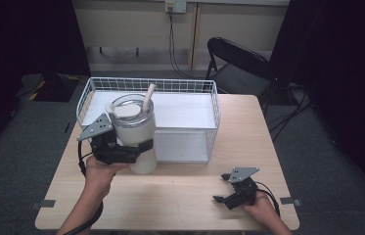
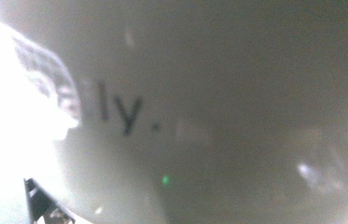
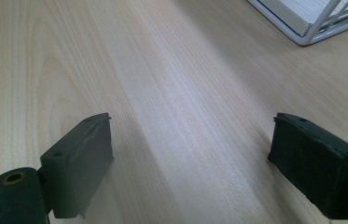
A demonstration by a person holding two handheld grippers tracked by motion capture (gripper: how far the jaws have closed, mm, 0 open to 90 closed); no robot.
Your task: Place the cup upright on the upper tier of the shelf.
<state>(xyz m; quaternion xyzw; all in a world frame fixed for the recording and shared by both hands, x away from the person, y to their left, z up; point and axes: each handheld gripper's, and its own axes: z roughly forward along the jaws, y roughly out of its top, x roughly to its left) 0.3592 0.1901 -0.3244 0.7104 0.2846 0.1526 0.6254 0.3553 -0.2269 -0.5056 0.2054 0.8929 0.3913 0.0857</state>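
High view: at centre-left, the left gripper (image 1: 132, 149) clamps a pale lidded tumbler (image 1: 135, 134) with a straw (image 1: 148, 97), just before the wire basket (image 1: 209, 105).

Left gripper view: blurred tumbler wall (image 2: 209, 93), seemingly pressed close.

Right gripper view: the right gripper (image 3: 190, 158) gapes over the bare table (image 3: 171, 84). The smooth tumbler could slip or tip.

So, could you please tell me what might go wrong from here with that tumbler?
The left gripper clamps the tall tumbler low on its body, so it might tip or slip. Held by the wire basket, its base could catch on the front rim. The straw could snag too. The right gripper rests open, too far off to steady it.
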